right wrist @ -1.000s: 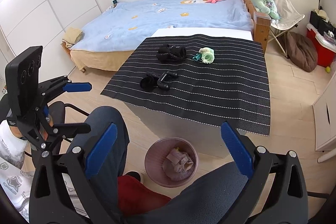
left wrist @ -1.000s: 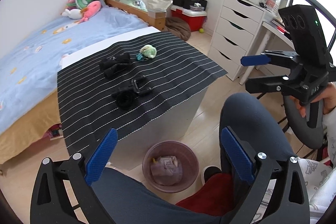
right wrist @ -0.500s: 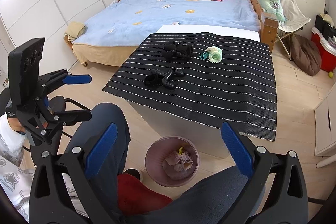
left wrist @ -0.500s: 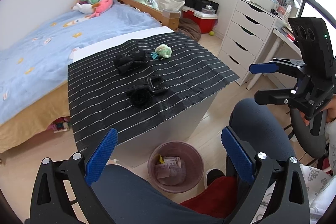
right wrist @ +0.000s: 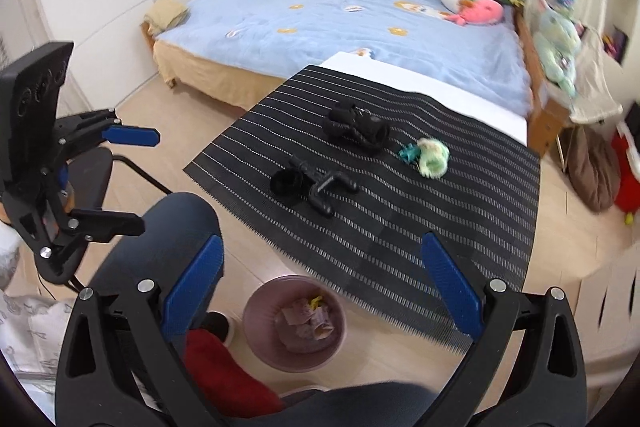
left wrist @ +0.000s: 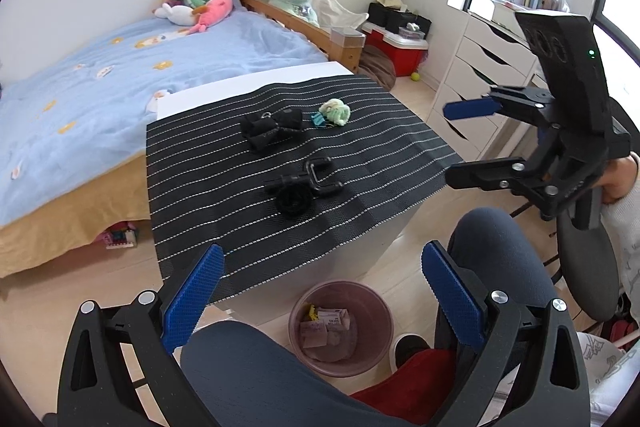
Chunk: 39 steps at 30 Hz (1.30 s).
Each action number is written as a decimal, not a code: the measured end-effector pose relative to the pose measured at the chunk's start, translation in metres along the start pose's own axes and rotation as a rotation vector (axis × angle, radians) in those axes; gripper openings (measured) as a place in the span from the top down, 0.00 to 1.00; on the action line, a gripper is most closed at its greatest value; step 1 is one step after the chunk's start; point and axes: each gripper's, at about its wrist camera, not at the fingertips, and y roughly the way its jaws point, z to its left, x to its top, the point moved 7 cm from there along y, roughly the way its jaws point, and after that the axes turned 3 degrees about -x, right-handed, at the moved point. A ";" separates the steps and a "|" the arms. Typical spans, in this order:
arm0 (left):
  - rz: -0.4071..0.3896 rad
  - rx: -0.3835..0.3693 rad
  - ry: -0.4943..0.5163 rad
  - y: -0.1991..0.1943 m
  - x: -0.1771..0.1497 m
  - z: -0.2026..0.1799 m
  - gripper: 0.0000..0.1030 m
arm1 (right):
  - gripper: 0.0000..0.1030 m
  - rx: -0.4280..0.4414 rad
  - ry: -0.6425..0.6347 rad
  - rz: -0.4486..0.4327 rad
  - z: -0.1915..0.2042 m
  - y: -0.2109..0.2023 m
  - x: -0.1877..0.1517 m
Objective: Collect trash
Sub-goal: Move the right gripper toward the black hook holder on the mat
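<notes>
Left wrist view, left to right. A bed (left wrist: 120, 67) with a blue cover occupies the left side, with plush toys (left wrist: 200, 1) at its head. A white table (left wrist: 320, 247) stands beside the bed, covered by a black striped mat (left wrist: 380, 147). On the mat lie a black folded cloth item (left wrist: 272, 127), a pale green fluffy object (left wrist: 337, 110) with a teal clip (left wrist: 317, 119) touching it, and, nearer the front edge, a black clamp-shaped part (left wrist: 320, 179) touching a black round piece (left wrist: 292, 201).

The left gripper (left wrist: 320, 299) is in the lower foreground above the person's knees. Its jaws stand wide apart and hold nothing. Between them, on the floor just in front of the table, sits the pink trash bin (left wrist: 341, 327), containing crumpled paper wrappers (left wrist: 324, 325).

A white drawer unit (left wrist: 480, 75) stands at the right. The right gripper (left wrist: 460, 143) is held in the air at the right, beside the table corner. Its jaws are spread and empty.

Right wrist view: the left gripper (right wrist: 136, 179) appears at the left edge, spread and empty. The right gripper (right wrist: 320, 291) frames the trash bin (right wrist: 260, 343), below the mat's front edge.
</notes>
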 end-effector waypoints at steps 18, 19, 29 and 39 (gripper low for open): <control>-0.001 0.005 -0.046 0.005 0.001 0.020 0.07 | 0.05 0.116 -0.340 0.149 0.013 0.098 0.030; 0.000 0.006 -0.051 0.005 0.001 0.022 0.07 | 0.05 0.118 -0.354 0.155 0.013 0.103 0.030; 0.019 0.004 -0.083 0.013 -0.003 0.031 0.07 | 0.23 0.134 -0.502 0.183 0.013 0.136 0.026; 0.034 -0.002 -0.109 0.019 -0.005 0.037 0.07 | 0.33 0.178 -0.529 0.195 0.012 0.145 0.022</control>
